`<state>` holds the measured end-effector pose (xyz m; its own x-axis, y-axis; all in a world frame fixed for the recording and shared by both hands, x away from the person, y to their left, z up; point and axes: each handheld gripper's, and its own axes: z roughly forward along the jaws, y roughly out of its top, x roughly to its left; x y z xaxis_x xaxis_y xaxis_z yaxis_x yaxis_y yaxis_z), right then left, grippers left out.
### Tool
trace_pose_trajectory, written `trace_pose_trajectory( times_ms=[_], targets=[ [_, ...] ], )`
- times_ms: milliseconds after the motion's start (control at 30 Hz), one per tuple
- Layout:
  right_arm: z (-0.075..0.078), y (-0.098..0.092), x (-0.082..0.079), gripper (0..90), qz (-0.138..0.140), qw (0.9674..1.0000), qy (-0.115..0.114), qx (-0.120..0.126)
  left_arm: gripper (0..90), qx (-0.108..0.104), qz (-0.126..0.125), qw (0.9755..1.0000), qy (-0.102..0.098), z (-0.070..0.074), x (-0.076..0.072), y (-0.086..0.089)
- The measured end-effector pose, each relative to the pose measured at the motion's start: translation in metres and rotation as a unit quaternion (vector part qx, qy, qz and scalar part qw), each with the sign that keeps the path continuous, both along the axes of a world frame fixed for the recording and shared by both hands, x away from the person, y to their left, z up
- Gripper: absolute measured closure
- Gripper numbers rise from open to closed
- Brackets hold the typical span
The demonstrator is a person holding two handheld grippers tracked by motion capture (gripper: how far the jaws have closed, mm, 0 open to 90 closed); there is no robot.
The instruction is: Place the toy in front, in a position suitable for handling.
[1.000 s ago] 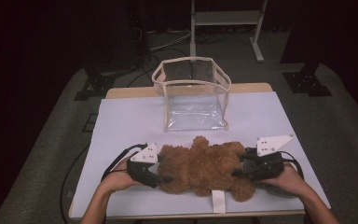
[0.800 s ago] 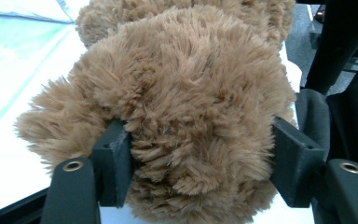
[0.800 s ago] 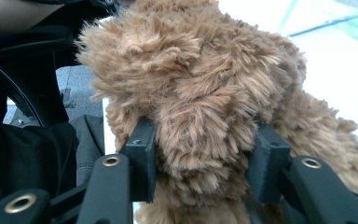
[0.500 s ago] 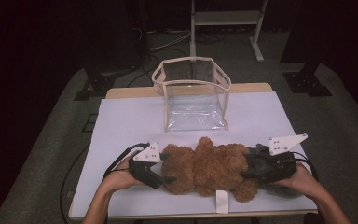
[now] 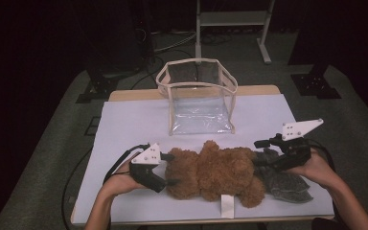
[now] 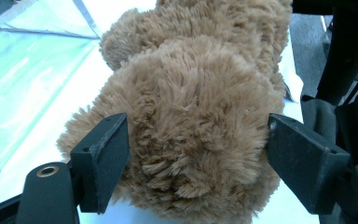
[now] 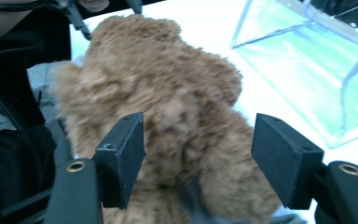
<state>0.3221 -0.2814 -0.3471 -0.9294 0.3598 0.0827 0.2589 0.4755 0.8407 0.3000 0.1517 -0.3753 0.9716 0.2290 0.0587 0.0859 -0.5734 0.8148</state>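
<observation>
Both tongs have just been opening, and since the earlier frames the right tongs [image 5: 263,154] have drawn off to the right of the frame, uncovering a grey fabric piece [image 5: 282,181] at the toy's right end.

Across the lower half of the high view lies the white-covered surface [image 5: 124,124], with a pale wooden edge along its far side. At upper centre stands a clear plastic bag with cream trim [image 5: 199,98], its mouth open upward, well apart from the toy. Below it, at lower centre, the fluffy brown teddy bear [image 5: 213,170] lies stretched from left to right on the surface, near the front edge. A small white label [image 5: 226,206] sticks out under it toward the bottom; any writing on it is too small to read.

The left tongs [image 5: 171,168] stand apart at the bear's left end; in the left gripper view the plush fills the gap, and whether the black pads [image 6: 107,154] still press it I cannot tell. The right tongs are apart too: in the right gripper view the bear sits beyond the pads [image 7: 126,154], not squeezed.
</observation>
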Motion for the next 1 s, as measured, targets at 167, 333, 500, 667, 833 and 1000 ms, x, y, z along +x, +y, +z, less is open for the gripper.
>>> trace_pose_trajectory(
  times_ms=[167,333,500,667,833,1000],
  targets=[
    [0.012,0.006,0.015,30.4,-0.005,0.9999,-0.006,-0.012,18.9,-0.004,0.007,1.0,0.0,0.002,-0.001,0.003],
    [0.023,0.018,0.029,28.9,0.001,0.9996,-0.008,-0.025,16.7,-0.005,0.013,0.9999,0.002,0.002,-0.001,0.008],
    [0.035,0.038,0.042,28.2,0.018,0.999,-0.014,-0.039,14.3,-0.001,0.019,0.9998,0.004,0.0,0.0,0.01],
    [0.046,0.056,0.057,28.2,0.031,0.9982,-0.02,-0.047,12.8,0.0,0.022,0.9998,0.005,0.001,0.0,0.011],
    [0.054,0.073,0.067,28.1,0.045,0.9968,-0.028,-0.059,12.1,0.002,0.023,0.9997,0.005,0.001,0.0,0.013],
    [0.059,0.086,0.071,28.0,0.057,0.996,-0.034,-0.059,12.0,0.002,0.022,0.9998,0.002,0.003,-0.002,0.014]
  ],
)
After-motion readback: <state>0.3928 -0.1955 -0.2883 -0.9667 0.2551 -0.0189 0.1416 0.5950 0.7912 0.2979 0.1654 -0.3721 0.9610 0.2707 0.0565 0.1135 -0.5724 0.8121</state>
